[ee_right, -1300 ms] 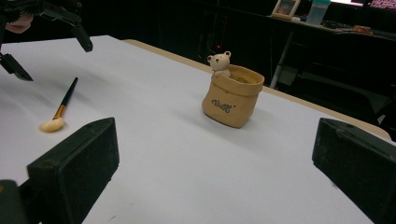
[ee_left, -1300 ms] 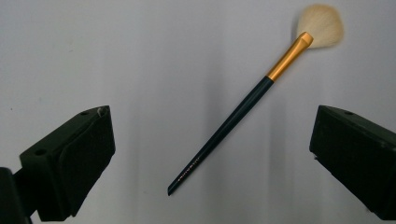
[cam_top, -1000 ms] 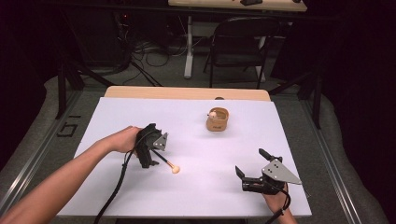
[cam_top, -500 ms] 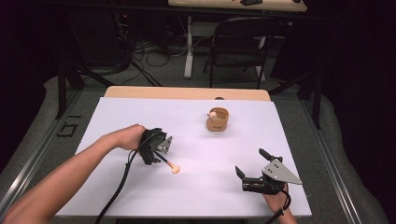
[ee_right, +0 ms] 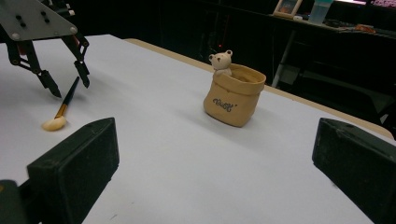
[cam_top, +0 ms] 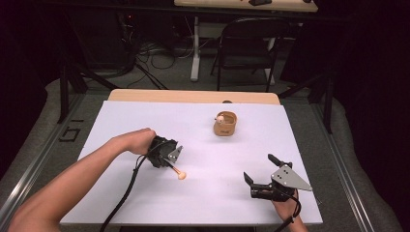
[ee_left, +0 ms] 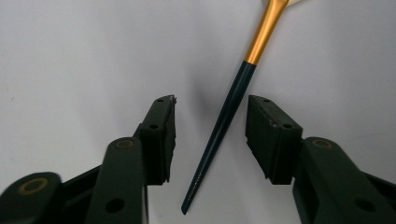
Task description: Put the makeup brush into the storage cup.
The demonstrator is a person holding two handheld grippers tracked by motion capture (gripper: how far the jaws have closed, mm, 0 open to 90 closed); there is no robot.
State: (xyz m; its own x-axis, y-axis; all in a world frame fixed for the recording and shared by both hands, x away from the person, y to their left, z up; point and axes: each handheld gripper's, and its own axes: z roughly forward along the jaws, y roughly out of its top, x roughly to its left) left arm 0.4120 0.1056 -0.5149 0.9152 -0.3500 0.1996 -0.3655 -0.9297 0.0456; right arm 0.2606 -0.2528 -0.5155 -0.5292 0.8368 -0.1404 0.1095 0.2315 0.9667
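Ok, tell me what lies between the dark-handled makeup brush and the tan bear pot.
Nothing: bare white table separates brush and pot, seen in the high view.

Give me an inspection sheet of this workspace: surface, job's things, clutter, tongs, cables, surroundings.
Surface: white table top, wooden edge at the far side.
Job's things: makeup brush lying flat, dark handle, gold ferrule, pale bristle head; tan bear pot upright, apart from the brush.
Clutter: nothing seen.
Tongs: left tongs straddle the brush handle, jaws have just been closing, pads not yet touching it; right tongs open, holding nothing, at the near right corner.
Cables: black cable trails from the left tongs toward the near edge; more cables on the floor beyond the table.
Surroundings: dark room, folding chair behind the table, another desk farther back.
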